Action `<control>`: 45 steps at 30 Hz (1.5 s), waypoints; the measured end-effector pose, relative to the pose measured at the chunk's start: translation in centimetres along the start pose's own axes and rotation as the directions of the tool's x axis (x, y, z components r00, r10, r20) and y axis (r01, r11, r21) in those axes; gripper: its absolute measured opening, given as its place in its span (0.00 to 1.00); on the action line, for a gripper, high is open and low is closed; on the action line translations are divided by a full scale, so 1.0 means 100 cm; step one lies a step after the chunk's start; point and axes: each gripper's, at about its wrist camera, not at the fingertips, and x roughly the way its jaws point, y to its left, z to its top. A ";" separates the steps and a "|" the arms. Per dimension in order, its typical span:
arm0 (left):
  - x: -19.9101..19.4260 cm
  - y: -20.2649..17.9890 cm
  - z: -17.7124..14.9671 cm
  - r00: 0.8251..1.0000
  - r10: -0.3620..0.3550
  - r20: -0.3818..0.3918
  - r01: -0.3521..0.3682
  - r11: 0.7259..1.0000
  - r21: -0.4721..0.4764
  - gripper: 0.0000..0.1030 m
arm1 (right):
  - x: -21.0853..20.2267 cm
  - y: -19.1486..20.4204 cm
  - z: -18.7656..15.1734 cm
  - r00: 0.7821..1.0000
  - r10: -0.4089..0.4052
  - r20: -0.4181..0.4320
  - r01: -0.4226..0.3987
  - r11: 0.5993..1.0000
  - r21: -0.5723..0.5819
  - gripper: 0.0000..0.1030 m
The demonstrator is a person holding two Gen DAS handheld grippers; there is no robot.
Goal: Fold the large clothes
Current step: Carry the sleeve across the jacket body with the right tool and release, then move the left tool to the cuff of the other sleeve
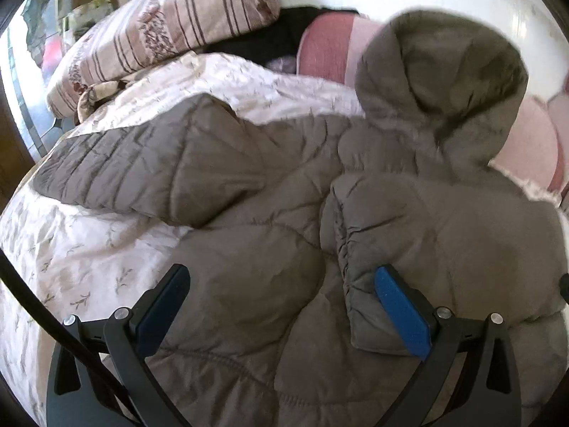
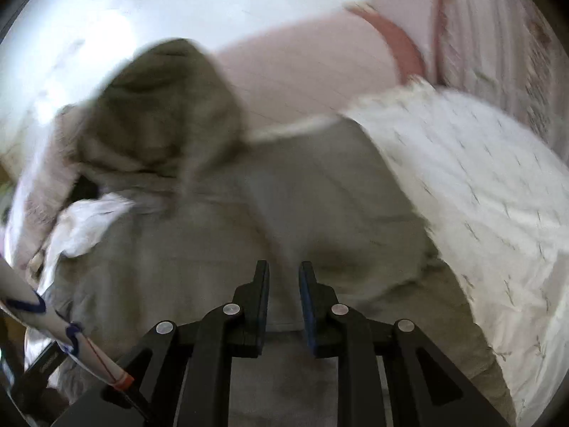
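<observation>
Two grippers over grey-brown quilted puffer jacket (image 1: pixel 270 213) on white floral bedspread (image 1: pixel 71 249). Left gripper (image 1: pixel 281 284) jaws wide apart, empty, straddling folded-in sleeve cuff (image 1: pixel 359 284). Right gripper (image 2: pixel 283 277) jaws nearly together; whether pinching fabric, cannot tell. Jacket lengthwise away, hood (image 1: pixel 444 82) at far end, near pink pillows (image 1: pixel 323 49).

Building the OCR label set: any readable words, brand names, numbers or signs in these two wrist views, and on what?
None readable.
Padded grey-brown hooded jacket: no label, tag or print shows.
White bed cover with small leaf sprigs: pattern only, no text.
Striped pink-and-brown pillow: pattern only.
White tube with blue marks and an orange end: blue marks too blurred to tell whether they are letters.
</observation>
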 end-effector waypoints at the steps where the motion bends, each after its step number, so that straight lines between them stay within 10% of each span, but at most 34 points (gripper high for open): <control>1: -0.004 0.001 0.001 1.000 -0.004 0.014 0.004 1.000 -0.003 1.00 | -0.005 0.014 -0.003 1.000 0.010 0.015 -0.009 0.999 -0.048 0.19; 5: -0.006 0.003 0.001 1.000 -0.007 0.017 0.007 1.000 0.003 1.00 | 0.002 0.050 -0.019 0.993 0.109 -0.037 -0.113 0.986 -0.126 0.19; 12: 0.013 -0.004 -0.005 0.998 0.021 -0.056 -0.019 0.999 0.043 1.00 | 0.038 0.056 -0.045 0.983 0.051 -0.177 -0.081 0.983 -0.168 0.19; 37: -0.010 0.023 0.011 0.999 0.032 0.027 -0.031 0.998 -0.049 1.00 | 0.022 0.076 -0.051 0.982 0.107 -0.159 -0.140 0.967 -0.212 0.30; 45: -0.015 0.060 0.029 0.996 0.069 0.047 -0.064 0.992 -0.112 1.00 | 0.016 0.043 -0.032 0.993 0.033 -0.115 -0.046 0.992 -0.113 0.32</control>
